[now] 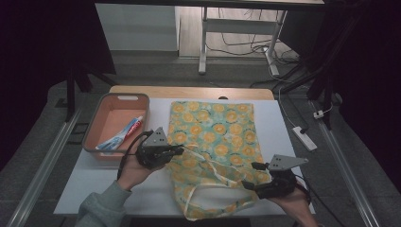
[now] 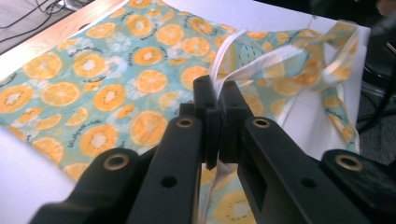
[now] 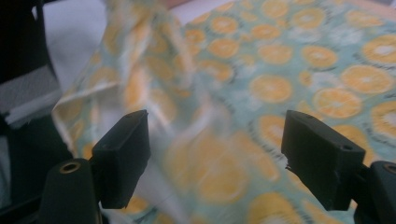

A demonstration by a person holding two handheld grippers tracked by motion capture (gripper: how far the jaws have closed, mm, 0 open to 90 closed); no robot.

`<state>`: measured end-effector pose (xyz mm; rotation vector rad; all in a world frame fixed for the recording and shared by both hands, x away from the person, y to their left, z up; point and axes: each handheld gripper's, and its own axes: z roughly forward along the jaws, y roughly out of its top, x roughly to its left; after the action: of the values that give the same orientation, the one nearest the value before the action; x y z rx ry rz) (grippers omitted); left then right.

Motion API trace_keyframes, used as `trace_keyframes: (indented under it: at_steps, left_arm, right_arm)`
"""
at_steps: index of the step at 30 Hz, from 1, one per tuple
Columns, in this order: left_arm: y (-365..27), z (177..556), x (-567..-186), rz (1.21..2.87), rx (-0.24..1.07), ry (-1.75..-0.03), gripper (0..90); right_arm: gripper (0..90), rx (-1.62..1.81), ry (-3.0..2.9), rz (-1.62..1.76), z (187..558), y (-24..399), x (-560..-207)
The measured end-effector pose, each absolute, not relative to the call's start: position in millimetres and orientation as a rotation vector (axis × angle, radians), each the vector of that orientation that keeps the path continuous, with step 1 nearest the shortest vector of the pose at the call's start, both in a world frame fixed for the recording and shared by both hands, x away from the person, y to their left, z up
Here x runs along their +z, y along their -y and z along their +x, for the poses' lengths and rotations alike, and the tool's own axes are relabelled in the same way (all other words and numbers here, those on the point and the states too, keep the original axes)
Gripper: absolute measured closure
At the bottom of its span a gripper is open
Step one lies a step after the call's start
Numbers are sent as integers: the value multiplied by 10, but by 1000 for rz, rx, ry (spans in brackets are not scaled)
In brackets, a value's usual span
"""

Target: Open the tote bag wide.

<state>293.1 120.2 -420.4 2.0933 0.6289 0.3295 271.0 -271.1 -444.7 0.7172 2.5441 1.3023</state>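
Note:
A cloth bag [image 1: 213,127] printed with orange slices on pale green lies flat on the white table [image 1: 94,179], its mouth toward the near edge. My left gripper [image 1: 179,150] is at the bag's left edge. In the left gripper view it [image 2: 217,93] is shut on the bag's white strap [image 2: 224,51], which rises off the fabric [image 2: 93,88]. The strap [image 1: 208,163] runs loose across the bag's lower part. My right gripper [image 1: 252,176] hovers at the bag's near right corner. In the right gripper view its jaws [image 3: 215,140] stand wide open, with lifted, blurred fabric [image 3: 303,70] beyond them.
A brown bin [image 1: 118,97] stands at the table's left and holds a toothpaste tube [image 1: 127,132]. A power strip [image 1: 305,137] lies on the floor to the right. The wooden far edge [image 1: 189,91] of the table lies behind the bag.

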Motion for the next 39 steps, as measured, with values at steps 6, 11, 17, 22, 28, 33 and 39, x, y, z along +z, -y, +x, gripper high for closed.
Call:
trace_keyframes:
  at_steps: [6,11,17,22,28,33,39]
  left_arm:
    - [-1288,2973,-4209,2078,329,-645,874]
    - [-1379,2972,-4202,2063,332,-661,874]
    - [-1465,2986,-4200,2047,335,-681,874]
    - [-1504,2985,-4202,2036,333,-692,874]
    - [-1540,2923,-4117,2014,352,-678,874]
    - [-1580,2910,-4025,1973,358,-672,873]
    - [-1553,3057,-4044,1963,367,-714,872]
  right_arm:
    - [240,1118,-2618,652,2743,2398,-4640]
    - [505,1013,-2573,681,2981,2341,-4727]
    - [891,998,-2533,729,3146,2391,-4720]
    - [897,1088,-2520,681,2959,2426,-4568]
    - [898,1231,-2525,590,2630,2406,-4222]
    - [897,1425,-2568,526,2490,2375,-4025]
    - [897,1409,-2508,517,2539,2370,-3934]
